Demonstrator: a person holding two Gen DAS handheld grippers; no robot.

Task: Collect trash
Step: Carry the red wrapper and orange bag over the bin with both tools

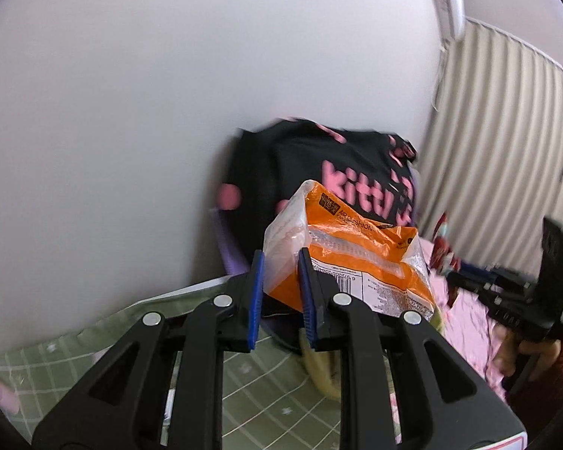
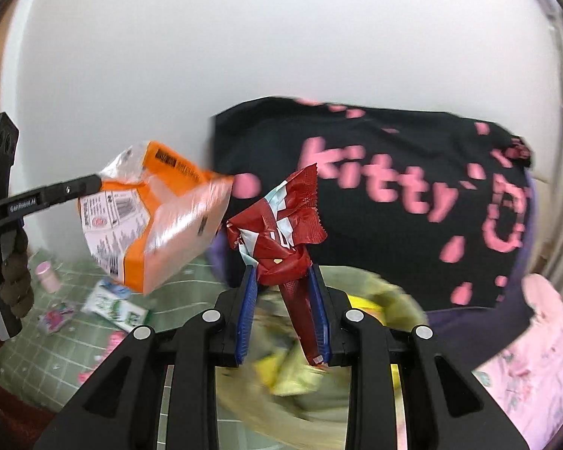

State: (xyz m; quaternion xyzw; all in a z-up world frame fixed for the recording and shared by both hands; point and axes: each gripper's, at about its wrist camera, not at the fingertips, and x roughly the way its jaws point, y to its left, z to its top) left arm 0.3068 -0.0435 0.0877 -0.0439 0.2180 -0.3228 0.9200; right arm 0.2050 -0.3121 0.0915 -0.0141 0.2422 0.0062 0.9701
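A person's gloved hand (image 2: pixel 17 285), at far left in the right wrist view, carries the left gripper (image 1: pixel 279 292), its blue pads (image 1: pixel 255 296) closed narrowly on one edge of an orange and clear plastic packet (image 1: pixel 360 262), held aloft over a green grid-patterned cover (image 1: pixel 56 360) strewn with small wrappers and a green and white carton (image 2: pixel 116 305). At centre, the right gripper (image 2: pixel 283 311) clamps a crumpled red wrapper (image 2: pixel 281 232), which juts up between its pads (image 2: pixel 319 307). Below it lies a blurred pale green container (image 2: pixel 390 300) with yellow scraps inside. Behind both catches hangs a black bag (image 2: pixel 375 202) with pink lettering and spots, against a white wall (image 2: pixel 244 37). To the right, pink floral bedding (image 2: pixel 544 356) fills the corner; the left wrist view adds a ribbed curtain (image 1: pixel 506 131) and a wall-mounted air conditioner (image 1: pixel 448 3).
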